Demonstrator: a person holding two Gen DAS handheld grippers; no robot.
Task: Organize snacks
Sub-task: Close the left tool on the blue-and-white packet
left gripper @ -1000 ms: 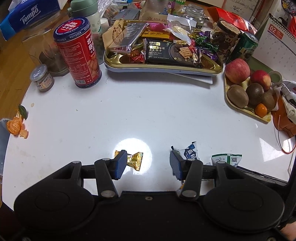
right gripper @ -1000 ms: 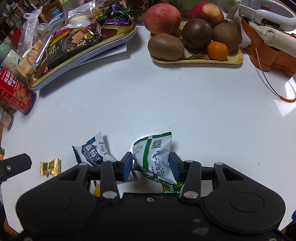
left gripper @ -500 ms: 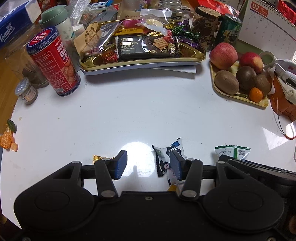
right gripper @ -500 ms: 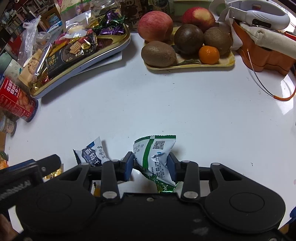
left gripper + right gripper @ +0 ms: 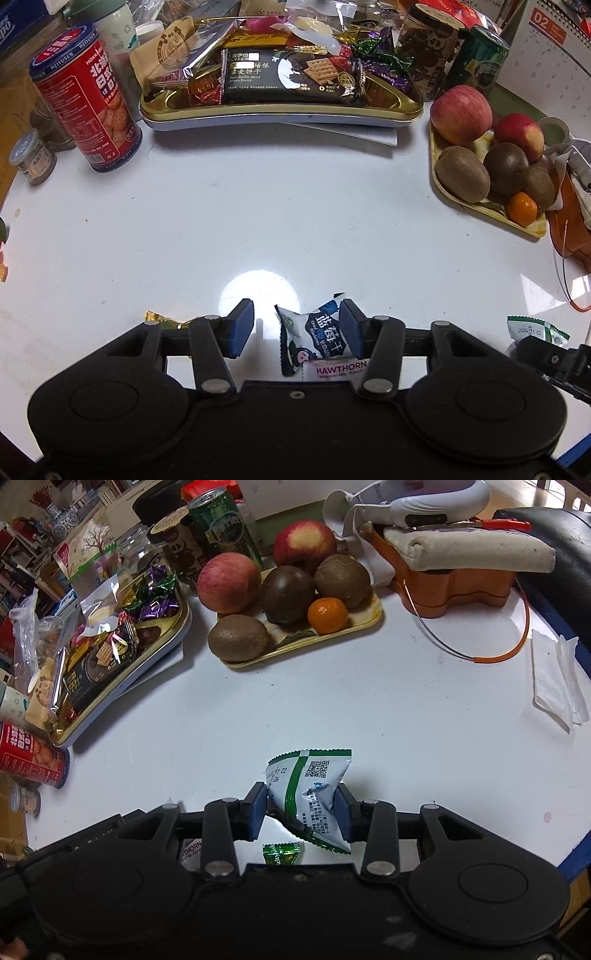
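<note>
— What do the tongs have?
— My right gripper point(image 5: 301, 810) clenches the white-and-green foil packet point(image 5: 314, 794). My left gripper point(image 5: 297, 330) stands released around the blue-and-white packet point(image 5: 314, 338) on the near white table point(image 5: 295, 221).

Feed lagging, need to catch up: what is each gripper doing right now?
Left gripper: open, blue-and-white snack packet between its jaws, ungripped.
Right gripper: just closed on the green-and-white foil snack packet.

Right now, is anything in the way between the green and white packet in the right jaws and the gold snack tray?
Nothing visible: bare white table lies between the green and white packet and the gold tray.
</note>
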